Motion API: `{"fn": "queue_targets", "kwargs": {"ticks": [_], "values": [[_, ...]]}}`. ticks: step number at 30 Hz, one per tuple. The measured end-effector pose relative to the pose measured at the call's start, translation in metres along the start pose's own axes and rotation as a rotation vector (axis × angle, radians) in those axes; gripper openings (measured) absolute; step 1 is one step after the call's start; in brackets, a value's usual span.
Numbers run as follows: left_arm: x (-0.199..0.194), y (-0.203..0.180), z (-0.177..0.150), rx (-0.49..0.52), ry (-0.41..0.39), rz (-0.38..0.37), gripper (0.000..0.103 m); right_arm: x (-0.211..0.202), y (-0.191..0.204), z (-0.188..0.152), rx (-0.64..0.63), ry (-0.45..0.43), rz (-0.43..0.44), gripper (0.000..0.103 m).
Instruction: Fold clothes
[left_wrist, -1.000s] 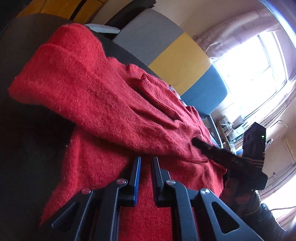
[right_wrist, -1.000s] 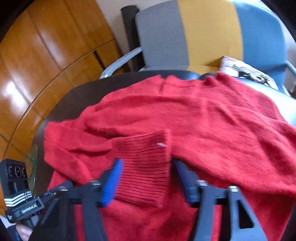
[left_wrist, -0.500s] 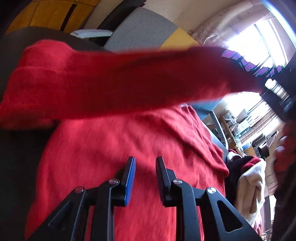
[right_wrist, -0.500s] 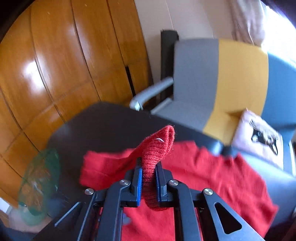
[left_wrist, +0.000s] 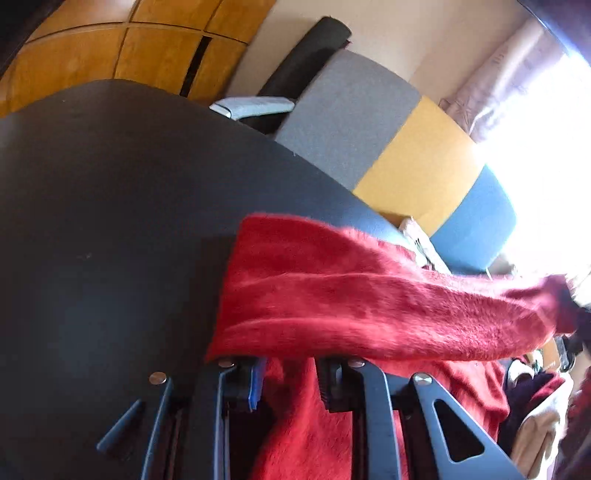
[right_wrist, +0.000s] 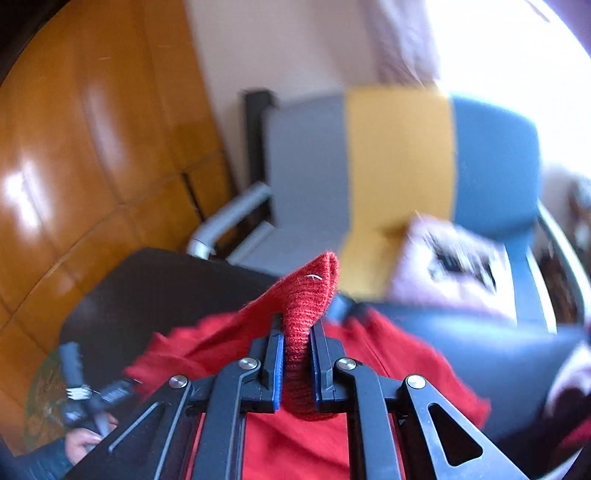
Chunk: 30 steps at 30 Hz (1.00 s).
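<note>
A fuzzy red sweater (left_wrist: 314, 435) lies on a dark round table (left_wrist: 110, 206). My right gripper (right_wrist: 297, 339) is shut on the ribbed cuff (right_wrist: 306, 306) of its sleeve and holds it up above the sweater's body (right_wrist: 288, 450). In the left wrist view the sleeve (left_wrist: 369, 302) stretches across from the table toward the right edge, just over my left gripper (left_wrist: 291, 373). The left gripper is open, hovers over the sweater near its left edge and holds nothing; the sleeve hides its fingertips.
A grey, yellow and blue chair (left_wrist: 406, 147) stands behind the table with a printed cushion (right_wrist: 454, 262) on its seat. Wood panelling (right_wrist: 92, 147) is at the left. A pile of other clothes (left_wrist: 535, 413) lies at the right. A bright window is beyond.
My right gripper closed on the sleeve cuff, lifted it and carried the sleeve across to the right. My left gripper opened wider and drew back toward the sweater's left edge.
</note>
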<state>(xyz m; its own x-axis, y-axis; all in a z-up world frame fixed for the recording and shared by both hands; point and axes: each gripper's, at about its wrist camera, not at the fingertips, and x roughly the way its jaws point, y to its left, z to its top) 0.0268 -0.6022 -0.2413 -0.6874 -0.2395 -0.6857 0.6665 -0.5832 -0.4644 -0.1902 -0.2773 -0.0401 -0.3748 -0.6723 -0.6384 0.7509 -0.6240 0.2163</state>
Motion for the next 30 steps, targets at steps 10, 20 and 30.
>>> {"fn": "queue_targets", "kwargs": {"ticks": [10,20,30], "values": [[-0.001,-0.022,-0.033,0.130,0.046,-0.001,0.022,0.053,-0.087,-0.107,0.205,0.171,-0.079,0.012],[-0.028,-0.012,-0.060,0.120,0.105,-0.108,0.022,0.027,-0.100,-0.128,0.153,0.125,-0.105,0.012],[-0.083,0.060,-0.010,-0.079,0.061,-0.189,0.026,0.023,-0.101,-0.136,0.163,0.091,-0.082,0.012]]}}
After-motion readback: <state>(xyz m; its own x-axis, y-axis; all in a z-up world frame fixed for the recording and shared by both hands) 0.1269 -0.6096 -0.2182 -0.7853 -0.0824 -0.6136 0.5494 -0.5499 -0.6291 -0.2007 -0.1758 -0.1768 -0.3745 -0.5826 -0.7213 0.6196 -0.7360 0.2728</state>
